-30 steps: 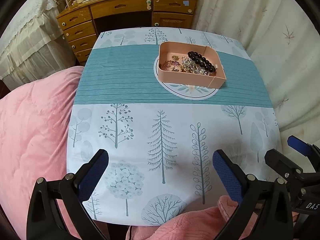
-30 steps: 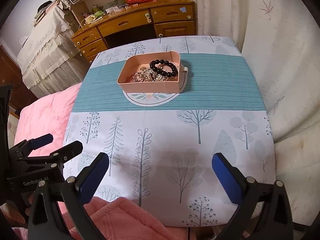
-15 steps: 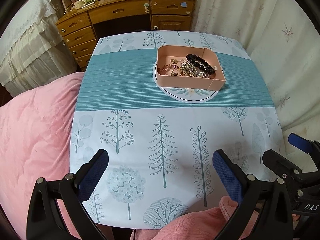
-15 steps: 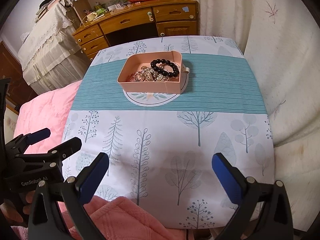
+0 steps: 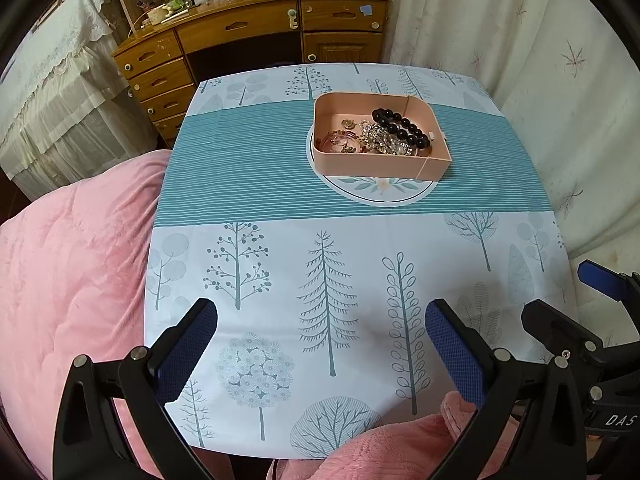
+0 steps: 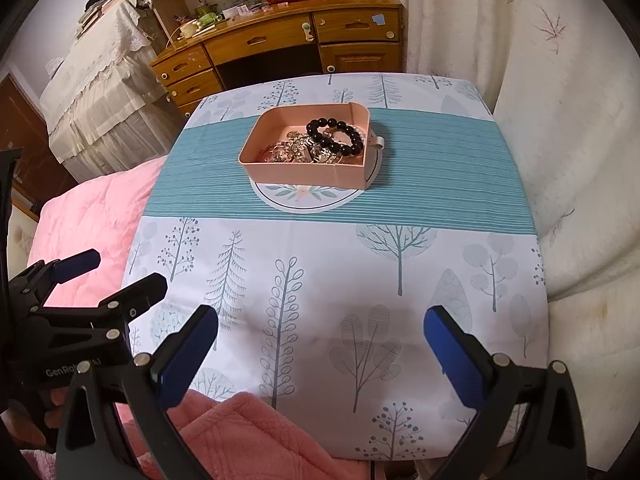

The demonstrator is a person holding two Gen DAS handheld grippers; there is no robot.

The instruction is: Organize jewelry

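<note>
Left wrist view – left gripper (image 5: 321,342) fingers wide apart, empty, right gripper (image 6: 321,342) likewise – both above tablecloth (image 5: 280,280), pink tray (image 5: 380,164) beyond.

Two handheld grippers of black plastic, each with angular triangular-framed arms ending in flat fingers. Left gripper (image 5: 321,344): fingers (image 5: 188,350) faced with dark blue textured pads, silver screw heads at the joints. Right gripper (image 6: 320,346): same build, blue pads on the fingers (image 6: 452,354), silver screws along the arms. White lettering "GenRob" partly readable on the left body, "DAS" on the right. Fuzzy pink sleeve (image 6: 248,436) at the near edge.
</note>
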